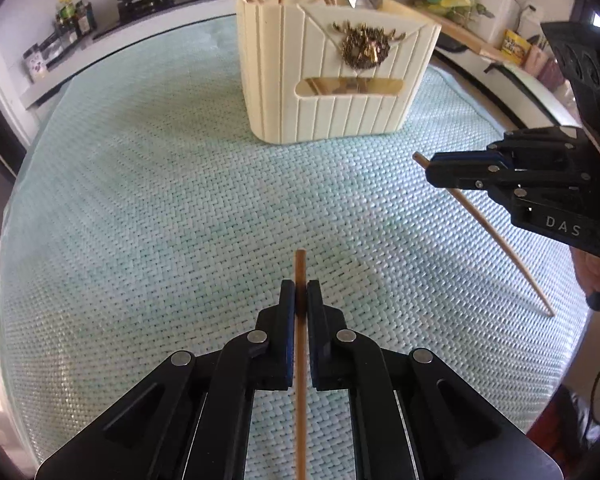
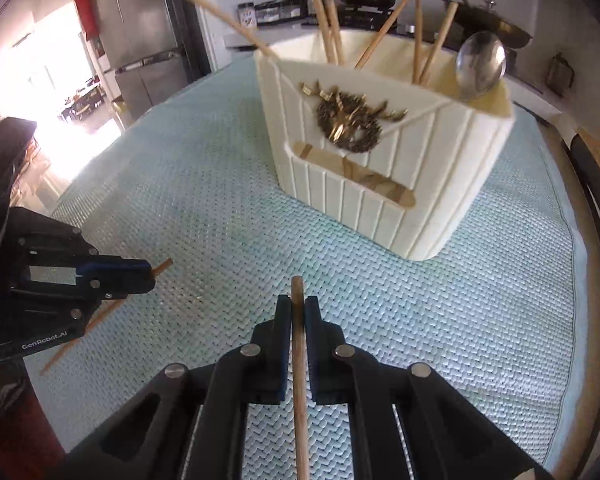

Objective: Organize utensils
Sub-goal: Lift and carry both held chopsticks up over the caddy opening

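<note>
Nearest, my left claw (image 1: pixel 300 294) is clenched on a chopstick (image 1: pixel 300 360), and my right claw (image 2: pixel 298 308) on a second chopstick (image 2: pixel 300 360); both sticks are gripped near their top ends. I judge them light, stiff and smooth, so a firm pinch high on the shaft suits. Beyond, on the woven mat (image 2: pixel 480 300) covering the tabletop, stands the cream holder (image 2: pixel 380 168) with more chopsticks and a spoon (image 2: pixel 480 64). Only the left view shows the right stick's tip meeting the mat.
</note>
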The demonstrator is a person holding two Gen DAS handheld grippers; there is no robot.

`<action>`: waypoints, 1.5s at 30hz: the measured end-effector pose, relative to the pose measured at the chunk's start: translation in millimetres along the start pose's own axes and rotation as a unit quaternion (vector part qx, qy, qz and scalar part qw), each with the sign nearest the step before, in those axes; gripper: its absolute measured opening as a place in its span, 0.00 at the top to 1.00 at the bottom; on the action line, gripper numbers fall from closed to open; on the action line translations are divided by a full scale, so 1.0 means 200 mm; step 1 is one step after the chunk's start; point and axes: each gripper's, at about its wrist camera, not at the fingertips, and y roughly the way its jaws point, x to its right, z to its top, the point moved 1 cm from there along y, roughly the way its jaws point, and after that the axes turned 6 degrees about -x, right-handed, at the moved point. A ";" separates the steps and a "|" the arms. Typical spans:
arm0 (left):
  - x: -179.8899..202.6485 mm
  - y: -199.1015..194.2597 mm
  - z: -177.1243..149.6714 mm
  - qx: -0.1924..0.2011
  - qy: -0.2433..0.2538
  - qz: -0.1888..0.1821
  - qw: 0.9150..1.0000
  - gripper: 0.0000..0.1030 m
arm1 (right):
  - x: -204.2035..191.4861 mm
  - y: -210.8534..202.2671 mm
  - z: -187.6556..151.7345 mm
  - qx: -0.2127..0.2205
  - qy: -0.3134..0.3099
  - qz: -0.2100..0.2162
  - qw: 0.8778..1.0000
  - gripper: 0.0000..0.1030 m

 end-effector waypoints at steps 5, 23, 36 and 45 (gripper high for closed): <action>-0.04 -0.18 0.03 0.043 -0.017 -0.023 0.999 0.97 | 0.07 -0.21 0.01 0.051 0.027 0.019 0.998 0.93; -0.02 -0.62 0.11 0.160 -0.038 -0.056 0.985 0.97 | 0.05 -0.60 -0.10 0.169 0.072 0.050 0.982 0.93; 0.00 -0.89 0.18 0.252 -0.048 -0.064 0.964 0.97 | -0.06 -1.01 -0.09 0.299 0.059 -0.002 0.953 0.93; -0.02 -1.03 0.31 0.294 -0.053 -0.068 0.952 0.97 | -0.08 -1.19 0.01 0.346 0.048 -0.041 0.936 0.93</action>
